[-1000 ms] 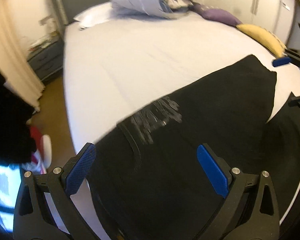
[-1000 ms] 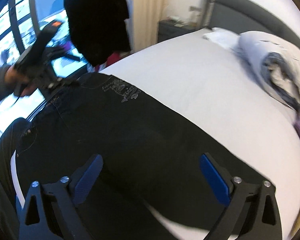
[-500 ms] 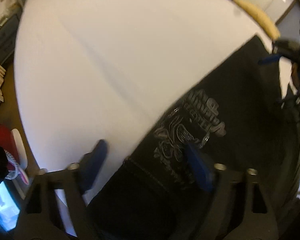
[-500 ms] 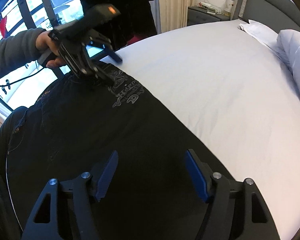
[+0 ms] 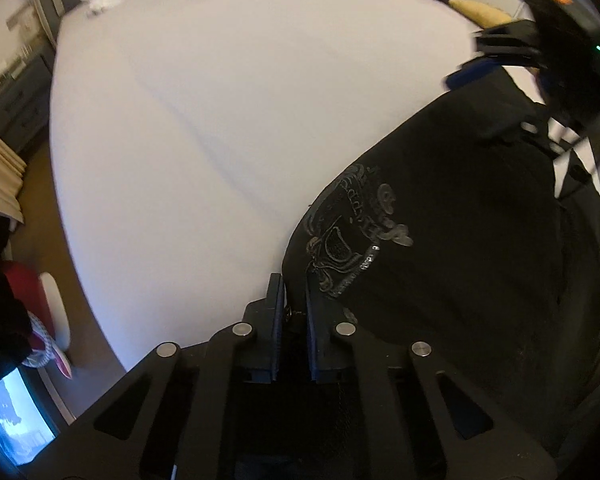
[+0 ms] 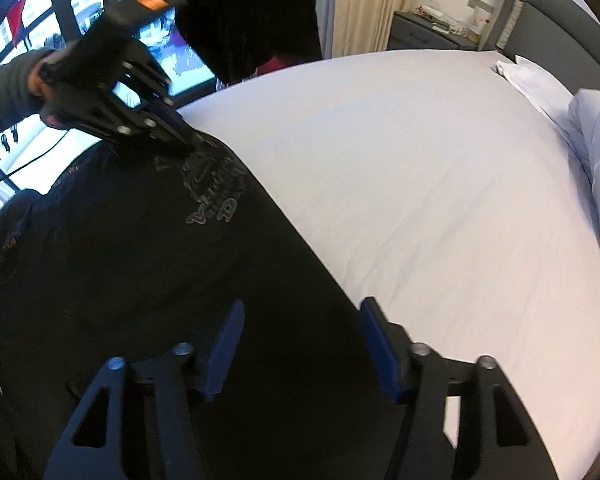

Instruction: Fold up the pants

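While the black pants (image 6: 148, 280) lie flat along the near edge of the white bed sheet (image 6: 420, 184), their long axis runs from the left gripper (image 5: 290, 300) at one end to the right gripper (image 6: 300, 344) at the other, and that line is what the coming fold turns on. In the left wrist view the left jaws have just closed, pinching the waistband edge at six o'clock, with the grey printed crest (image 5: 356, 236) just beyond at one o'clock. The right gripper's jaws have just been narrowing but stand half spread, black cloth between the blue pads, not visibly pressed. From the right wrist view the left gripper (image 6: 180, 136) sits at ten o'clock. The fabric looks dark, heavy and smooth, barely wrinkled.
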A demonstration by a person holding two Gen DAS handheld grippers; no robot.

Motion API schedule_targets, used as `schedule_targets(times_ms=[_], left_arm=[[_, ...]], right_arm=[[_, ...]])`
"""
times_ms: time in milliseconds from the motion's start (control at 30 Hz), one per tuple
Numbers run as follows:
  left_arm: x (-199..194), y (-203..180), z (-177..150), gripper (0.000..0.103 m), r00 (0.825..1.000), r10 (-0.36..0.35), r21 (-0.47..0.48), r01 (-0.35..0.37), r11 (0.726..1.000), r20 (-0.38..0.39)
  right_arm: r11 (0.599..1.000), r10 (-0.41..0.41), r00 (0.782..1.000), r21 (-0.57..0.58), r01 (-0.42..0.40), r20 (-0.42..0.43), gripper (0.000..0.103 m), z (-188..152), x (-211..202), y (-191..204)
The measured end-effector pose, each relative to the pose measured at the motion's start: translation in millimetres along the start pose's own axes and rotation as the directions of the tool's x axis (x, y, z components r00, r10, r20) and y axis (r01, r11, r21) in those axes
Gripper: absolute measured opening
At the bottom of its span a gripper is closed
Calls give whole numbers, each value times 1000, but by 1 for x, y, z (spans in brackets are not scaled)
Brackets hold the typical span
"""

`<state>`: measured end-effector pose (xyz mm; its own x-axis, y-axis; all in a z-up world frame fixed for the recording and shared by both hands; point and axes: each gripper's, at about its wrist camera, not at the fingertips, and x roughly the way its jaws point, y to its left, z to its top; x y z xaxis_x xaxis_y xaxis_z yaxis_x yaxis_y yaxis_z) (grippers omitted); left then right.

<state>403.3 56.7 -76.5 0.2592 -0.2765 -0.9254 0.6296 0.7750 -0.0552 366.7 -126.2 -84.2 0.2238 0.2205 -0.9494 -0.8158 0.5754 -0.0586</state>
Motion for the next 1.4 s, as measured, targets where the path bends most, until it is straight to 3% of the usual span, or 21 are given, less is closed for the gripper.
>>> schedule_targets(times_ms=[100,200,333,533,567,633,667,833,1033,1133,1233,1300,1400], left_arm=[[-9,-12,-6,8,997,47,39,-49,998,54],[-19,-23,-12,8,989,93,85,-102,991,112],[-46,-11,-18,8,986,93,90,-106,990,140],[-41,-19,-31,8,986,90,93,-104,990,143],[-34,-23,-34,8,985,89,93,-104,990,145],[-37,-32,-38,8,985,86,88,-100,991,147],[-38,-39,-43,8,985,85,86,-98,992,147],[-34,-48,-37,8,985,87,85,-101,991,152],[-36,-58,-41,8,982,98,70,-111,991,164],[-40,-65,-46,8,980,99,67,-113,991,175],[-46,-77,-52,8,978,100,66,-113,991,181],[-49,-86,-57,8,978,99,67,-113,991,183],[-57,-104,-67,8,977,99,71,-114,991,187]], right_arm=[[1000,-17,999,-15,17,-35,48,10,10,-1],[999,-13,999,-35,11,-52,47,20,16,0],[997,-14,995,-75,7,-97,47,29,27,7],[998,-2,996,-68,-4,-91,44,42,32,12],[997,2,996,-71,-9,-89,42,43,32,13],[997,5,995,-70,-12,-100,20,47,35,16],[998,4,994,-66,-11,-110,17,49,36,16],[1000,17,991,1,-17,-134,8,52,37,13],[988,20,996,156,-6,-88,5,46,22,17],[947,40,999,321,-29,-27,5,34,14,20],[831,77,995,547,-98,60,5,16,8,11],[752,89,986,639,-160,142,5,4,1,14],[695,100,971,684,-223,215,5,-11,-8,26]])
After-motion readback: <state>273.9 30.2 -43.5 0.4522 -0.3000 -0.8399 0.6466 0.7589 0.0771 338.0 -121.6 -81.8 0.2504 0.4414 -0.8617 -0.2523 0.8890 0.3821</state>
